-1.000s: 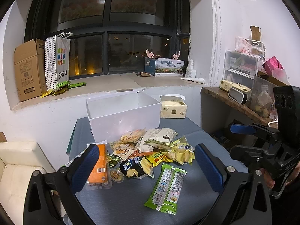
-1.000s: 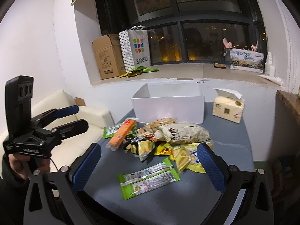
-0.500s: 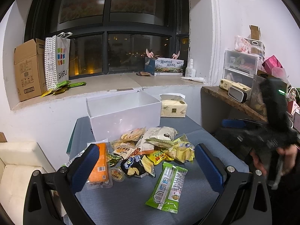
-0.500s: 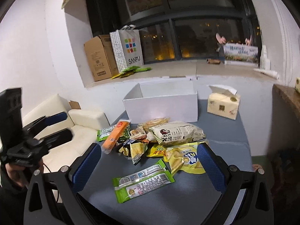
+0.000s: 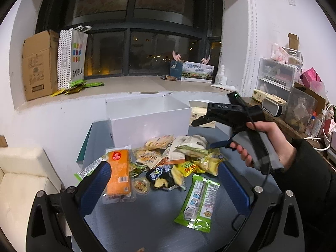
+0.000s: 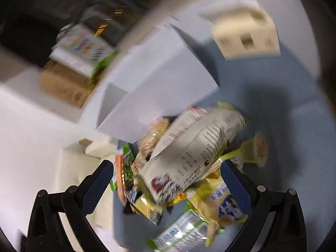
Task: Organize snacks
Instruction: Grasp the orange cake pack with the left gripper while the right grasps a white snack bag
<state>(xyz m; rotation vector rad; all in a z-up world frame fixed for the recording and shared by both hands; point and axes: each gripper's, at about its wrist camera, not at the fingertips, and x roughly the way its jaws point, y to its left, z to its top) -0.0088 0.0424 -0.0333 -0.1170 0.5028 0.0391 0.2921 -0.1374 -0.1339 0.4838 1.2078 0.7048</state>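
A pile of snack packets lies on the blue-grey table (image 5: 147, 226) in front of an open white box (image 5: 147, 117). It includes an orange packet (image 5: 118, 172), a long green packet (image 5: 199, 201), a yellow bag (image 5: 206, 161) and a large white bag (image 5: 189, 145). My left gripper (image 5: 164, 180) is open and empty, hovering short of the pile. A hand holds my right gripper (image 5: 206, 133) above the pile's right side, fingers apart. In the blurred, tilted right wrist view, my right gripper (image 6: 166, 180) is open just over the large white bag (image 6: 193, 151), beside the white box (image 6: 159, 84).
A tissue pack (image 6: 245, 35) sits right of the box. A cardboard carton (image 5: 37, 65) and a paper bag (image 5: 72, 56) stand on the window sill. A cluttered shelf with plastic drawers (image 5: 277, 77) lines the right. A cream sofa (image 5: 23, 180) is at the left.
The right gripper swung in from the right and tipped down over the pile; its view is now blurred and rotated. The left gripper barely moved.
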